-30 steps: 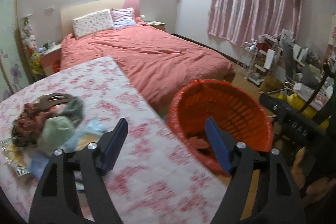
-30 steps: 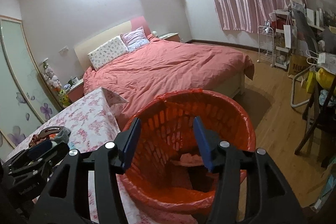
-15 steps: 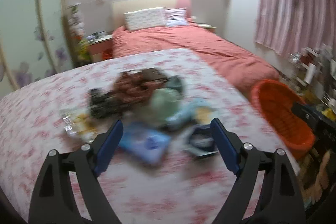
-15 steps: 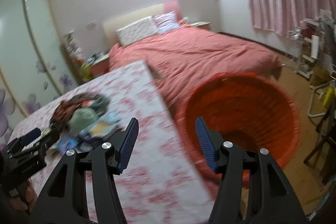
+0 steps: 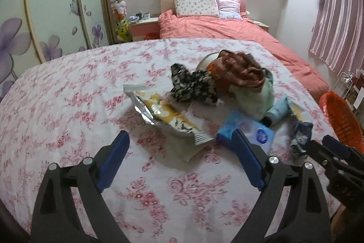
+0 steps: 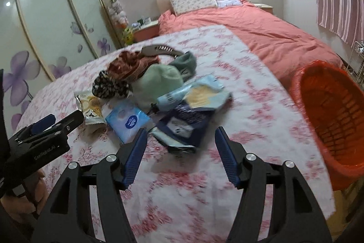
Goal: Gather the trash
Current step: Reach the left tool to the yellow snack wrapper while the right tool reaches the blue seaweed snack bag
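A litter pile lies on the floral tablecloth [image 5: 68, 92]. It holds a yellow snack wrapper [image 5: 163, 116], a blue tissue pack [image 5: 248, 131], a dark blue wrapper [image 6: 184, 126] and a light blue packet [image 6: 195, 95]. My left gripper [image 5: 180, 157] is open and empty, just short of the yellow wrapper. My right gripper [image 6: 180, 152] is open and empty, just short of the dark blue wrapper. The orange trash basket [image 6: 329, 115] stands past the table's right edge.
Bundled clothes, a brown cloth [image 5: 241, 71], a black patterned cloth [image 5: 193, 85] and a pale green one [image 6: 159, 81], sit behind the litter. A pink bed [image 5: 227, 31] lies beyond the table. A wardrobe with flower prints [image 5: 45, 3] lines the left wall.
Both grippers swung left, away from the orange basket and toward the litter pile on the table. Both stayed open and empty.
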Action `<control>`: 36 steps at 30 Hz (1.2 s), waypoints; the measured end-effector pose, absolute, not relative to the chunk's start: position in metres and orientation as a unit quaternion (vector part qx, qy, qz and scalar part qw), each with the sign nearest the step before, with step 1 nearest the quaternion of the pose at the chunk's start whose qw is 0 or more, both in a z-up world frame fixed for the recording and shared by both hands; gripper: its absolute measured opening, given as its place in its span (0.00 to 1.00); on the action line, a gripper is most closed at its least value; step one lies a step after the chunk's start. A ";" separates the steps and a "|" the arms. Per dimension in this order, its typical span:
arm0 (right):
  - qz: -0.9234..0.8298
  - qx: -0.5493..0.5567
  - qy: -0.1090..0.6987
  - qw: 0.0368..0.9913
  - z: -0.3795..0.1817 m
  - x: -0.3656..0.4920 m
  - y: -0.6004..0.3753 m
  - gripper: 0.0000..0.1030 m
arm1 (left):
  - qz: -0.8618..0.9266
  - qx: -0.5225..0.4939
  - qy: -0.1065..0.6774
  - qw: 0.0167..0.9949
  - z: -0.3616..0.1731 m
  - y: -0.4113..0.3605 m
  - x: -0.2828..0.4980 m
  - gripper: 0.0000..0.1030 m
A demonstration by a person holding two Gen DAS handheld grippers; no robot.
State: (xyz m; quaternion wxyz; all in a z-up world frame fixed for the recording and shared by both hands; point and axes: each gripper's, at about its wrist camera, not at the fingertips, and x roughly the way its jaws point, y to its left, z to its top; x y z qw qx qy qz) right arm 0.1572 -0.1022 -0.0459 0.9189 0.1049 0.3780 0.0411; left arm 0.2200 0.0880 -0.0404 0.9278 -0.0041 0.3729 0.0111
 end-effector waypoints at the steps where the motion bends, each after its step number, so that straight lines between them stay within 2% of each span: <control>1: 0.035 0.105 0.381 0.918 -0.050 0.159 -0.100 0.64 | 0.013 -0.004 0.376 0.927 -0.042 0.088 0.221 0.88; 7: -0.013 0.095 0.389 0.916 -0.057 0.166 -0.103 0.65 | 0.020 -0.006 0.394 0.919 -0.056 0.094 0.232 0.88; 11: -0.048 0.125 0.392 0.910 -0.059 0.164 -0.132 0.65 | 0.023 -0.003 0.404 0.914 -0.064 0.094 0.238 0.88; 26: -0.045 0.184 0.399 0.897 -0.062 0.187 -0.151 0.68 | 0.039 -0.020 0.421 0.906 -0.075 0.095 0.257 0.86; 36: -0.054 0.171 0.402 0.898 -0.064 0.185 -0.160 0.68 | 0.078 -0.044 0.424 0.901 -0.074 0.154 0.251 0.84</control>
